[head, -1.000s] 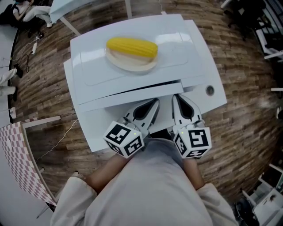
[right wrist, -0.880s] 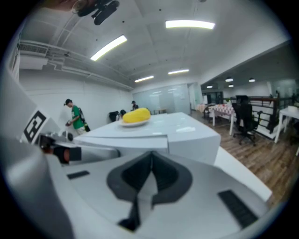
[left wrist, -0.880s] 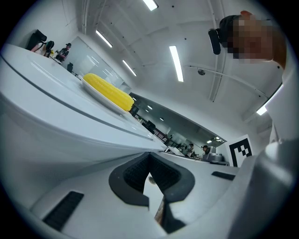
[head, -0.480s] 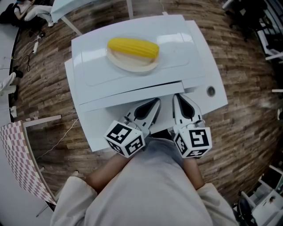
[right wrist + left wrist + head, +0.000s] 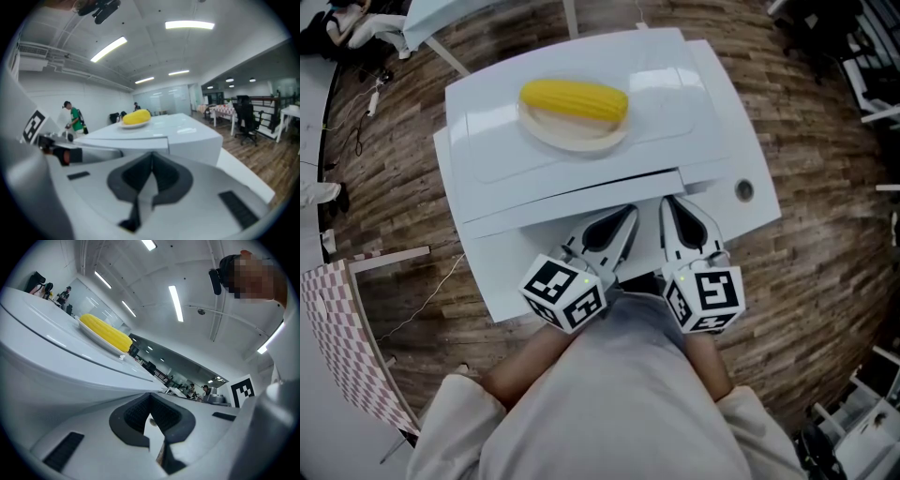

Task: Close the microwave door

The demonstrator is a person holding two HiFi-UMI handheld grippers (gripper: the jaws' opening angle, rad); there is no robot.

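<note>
"Did anything shift just then?"

"Hardly. The left gripper [image 5: 626, 216] and right gripper [image 5: 669, 202] stayed pinched together, holding nothing. The microwave door [image 5: 544, 208] sat just ahead of their tips and looked practically closed."

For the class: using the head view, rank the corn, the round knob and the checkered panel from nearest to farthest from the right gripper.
1. round knob, just to the right of the right gripper.
2. corn, up and left, on a plate atop the microwave.
3. checkered panel, at the far left edge.
</note>
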